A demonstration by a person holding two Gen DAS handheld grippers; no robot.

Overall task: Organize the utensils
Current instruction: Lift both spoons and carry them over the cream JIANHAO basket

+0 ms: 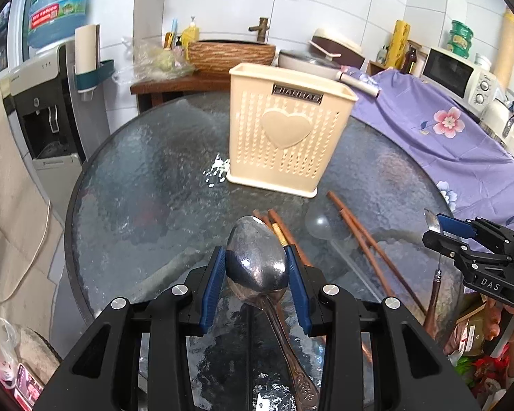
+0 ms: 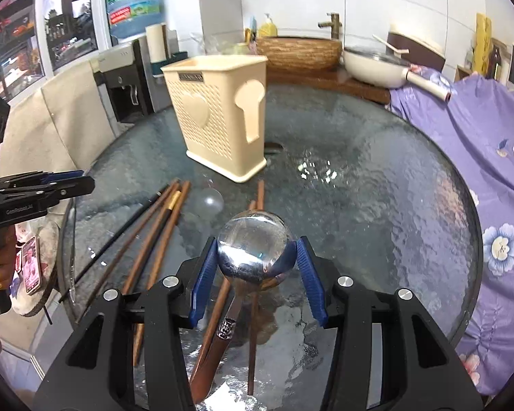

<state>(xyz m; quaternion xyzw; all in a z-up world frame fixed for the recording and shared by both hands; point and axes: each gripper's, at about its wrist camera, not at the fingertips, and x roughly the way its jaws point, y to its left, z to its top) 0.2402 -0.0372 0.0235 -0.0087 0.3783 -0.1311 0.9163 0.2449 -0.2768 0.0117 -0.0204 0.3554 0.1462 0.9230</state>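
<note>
Left wrist view: the blue ribbed pads (image 1: 213, 291) of the left gripper (image 1: 257, 263) are closed against the two edges of the bowl of an oval, dull steel spoon (image 1: 257, 260), bowl uppermost, its embossed handle running down between the black finger arms. The spoon hangs clear above the round, textured dark glass table (image 1: 147, 185). Beyond its tip lie reddish-brown wooden chopsticks (image 1: 363, 239), some under the spoon and two more to the right, with a clear plastic spoon (image 1: 317, 224) flat on the glass between the two groups. Farther back stands the upright cream plastic utensil holder with perforated walls and a raised heart (image 1: 284, 126), its open top facing up.

Right wrist view: the right gripper (image 2: 257, 260) holds, by its own blue pads (image 2: 308, 274), the round mirror-bright bowl of a steel ladle-type spoon with a brown wooden handle (image 2: 253, 250); the handle slopes down toward the camera. This spoon too is off the table. Chopsticks lie fanned on the glass to the left and beneath it. The holder stands behind and to the left, near the table's middle, showing a keyhole-shaped panel on its side wall. A purple flowered cloth (image 2: 479, 130) covers the surface right of the table. Each gripper appears at the edge of the other's view, held in a hand (image 2: 0, 260).
</note>
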